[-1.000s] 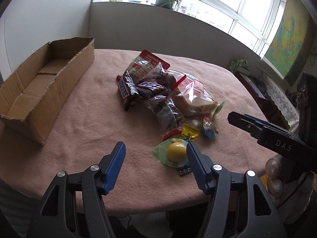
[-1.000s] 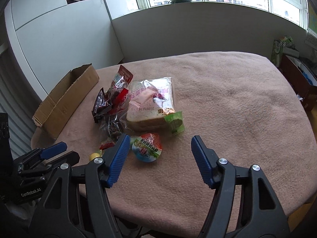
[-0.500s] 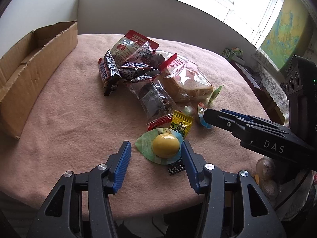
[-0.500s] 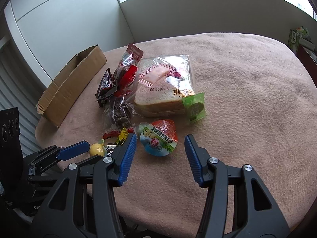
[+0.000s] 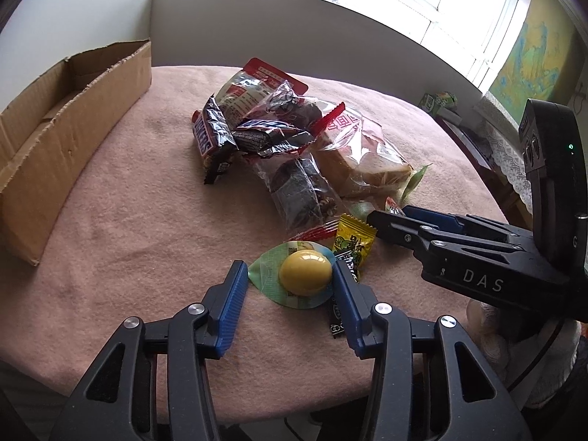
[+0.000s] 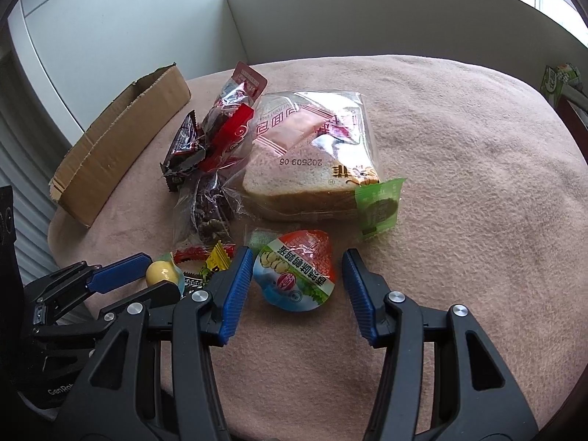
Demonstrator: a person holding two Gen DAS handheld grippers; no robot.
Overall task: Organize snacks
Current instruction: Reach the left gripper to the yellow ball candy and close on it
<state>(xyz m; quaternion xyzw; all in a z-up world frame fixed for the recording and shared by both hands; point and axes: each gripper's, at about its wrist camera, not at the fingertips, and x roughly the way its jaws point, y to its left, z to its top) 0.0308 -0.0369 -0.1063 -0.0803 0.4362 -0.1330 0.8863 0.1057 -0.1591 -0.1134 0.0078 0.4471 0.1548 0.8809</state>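
A pile of snacks lies on the pink cloth: a bagged bread slice (image 6: 308, 169), Snickers bars (image 5: 213, 136), a dark cake pack (image 5: 301, 191), a yellow candy (image 5: 352, 242) and a green packet (image 6: 378, 205). My left gripper (image 5: 288, 283) is open, its fingers on either side of a yellow jelly cup (image 5: 305, 273). My right gripper (image 6: 297, 275) is open around a red-and-blue jelly cup (image 6: 296, 272). Neither cup is gripped. The right gripper also shows in the left wrist view (image 5: 389, 220).
An open cardboard box (image 5: 62, 139) lies along the table's left edge; it also shows in the right wrist view (image 6: 121, 143). The table's front edge is close below both grippers. A wall panel and windows stand behind the table.
Both grippers moved forward and down toward the snacks. The left one now straddles the yellow jelly cup and the right one straddles the red-and-blue cup. Both jaws narrowed a little.
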